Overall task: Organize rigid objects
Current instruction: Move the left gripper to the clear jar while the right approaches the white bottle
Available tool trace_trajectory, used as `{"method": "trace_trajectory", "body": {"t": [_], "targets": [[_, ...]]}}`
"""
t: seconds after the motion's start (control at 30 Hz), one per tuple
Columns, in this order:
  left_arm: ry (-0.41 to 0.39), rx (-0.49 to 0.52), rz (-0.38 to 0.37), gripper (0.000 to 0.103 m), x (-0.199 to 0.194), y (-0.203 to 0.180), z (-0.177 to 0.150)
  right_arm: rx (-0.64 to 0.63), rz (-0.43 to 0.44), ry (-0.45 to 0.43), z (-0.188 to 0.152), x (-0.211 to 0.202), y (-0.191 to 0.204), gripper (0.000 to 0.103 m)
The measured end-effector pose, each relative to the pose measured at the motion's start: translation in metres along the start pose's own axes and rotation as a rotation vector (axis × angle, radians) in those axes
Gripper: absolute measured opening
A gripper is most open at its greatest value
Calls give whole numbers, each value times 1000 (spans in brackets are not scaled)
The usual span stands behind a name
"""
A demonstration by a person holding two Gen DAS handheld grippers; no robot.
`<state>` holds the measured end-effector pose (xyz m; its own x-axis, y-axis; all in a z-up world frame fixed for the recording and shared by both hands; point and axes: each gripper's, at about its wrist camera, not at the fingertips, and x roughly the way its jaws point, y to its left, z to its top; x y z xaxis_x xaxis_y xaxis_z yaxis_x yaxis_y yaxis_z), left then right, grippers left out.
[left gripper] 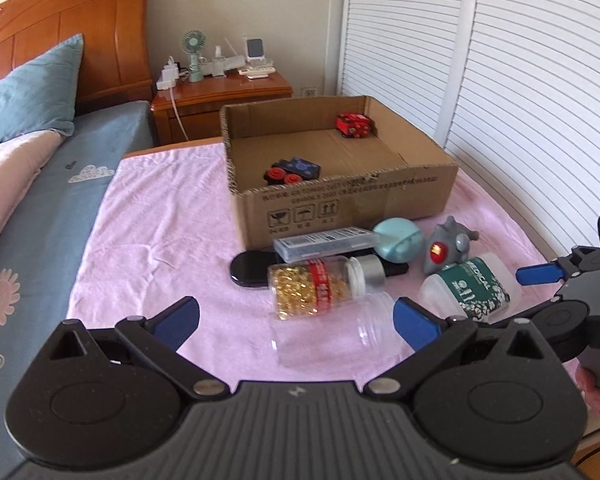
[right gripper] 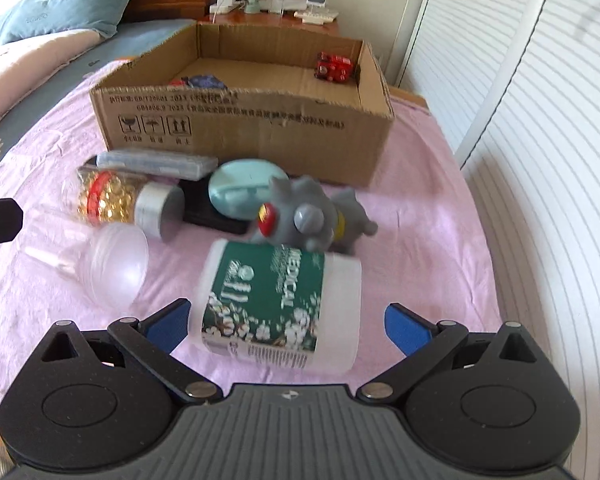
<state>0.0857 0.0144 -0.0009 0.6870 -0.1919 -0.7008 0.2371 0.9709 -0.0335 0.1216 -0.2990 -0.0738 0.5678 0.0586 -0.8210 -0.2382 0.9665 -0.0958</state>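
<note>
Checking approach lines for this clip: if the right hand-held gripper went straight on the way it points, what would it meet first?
The right hand-held gripper is open, and the white bottle with the green label lies on its side between its fingers, so it would meet that first. The grey toy sits just beyond, though depth is unclear.

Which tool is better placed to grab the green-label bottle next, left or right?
Right. The right tool is open with the green-label bottle lying between its fingers. The left tool is open over the clear jar instead.

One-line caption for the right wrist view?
Open right gripper straddles a lying green-labelled bottle before the cardboard box.
</note>
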Motion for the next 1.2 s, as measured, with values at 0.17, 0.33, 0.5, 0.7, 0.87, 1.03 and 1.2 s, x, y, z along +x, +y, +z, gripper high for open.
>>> {"method": "trace_trajectory", "body": {"t": [0.17,0.33,0.5,0.7,0.87,1.03,1.2], "targets": [[30,10,-27,102,14,-12,-2,-17,22,35,-17,12,-5,103],[77,18,-24,102,33,-22,-4,23,89,25,-24,14,-16,103],[98,0,-24,102,48,-26,-5,24,86,-18,-33,11,-14,103],[133,33,7,102,52,-19,-17,18,91,-20,-33,11,-14,103],[167,45,66,102,53,-2,-32,10,97,-31,-35,11,-15,103],[187,-63,52,102,60,18,-46,5,100,-32,-35,11,-15,103],[138,-39,52,103,61,14,-49,0,105,-54,-37,11,-15,103]]}}
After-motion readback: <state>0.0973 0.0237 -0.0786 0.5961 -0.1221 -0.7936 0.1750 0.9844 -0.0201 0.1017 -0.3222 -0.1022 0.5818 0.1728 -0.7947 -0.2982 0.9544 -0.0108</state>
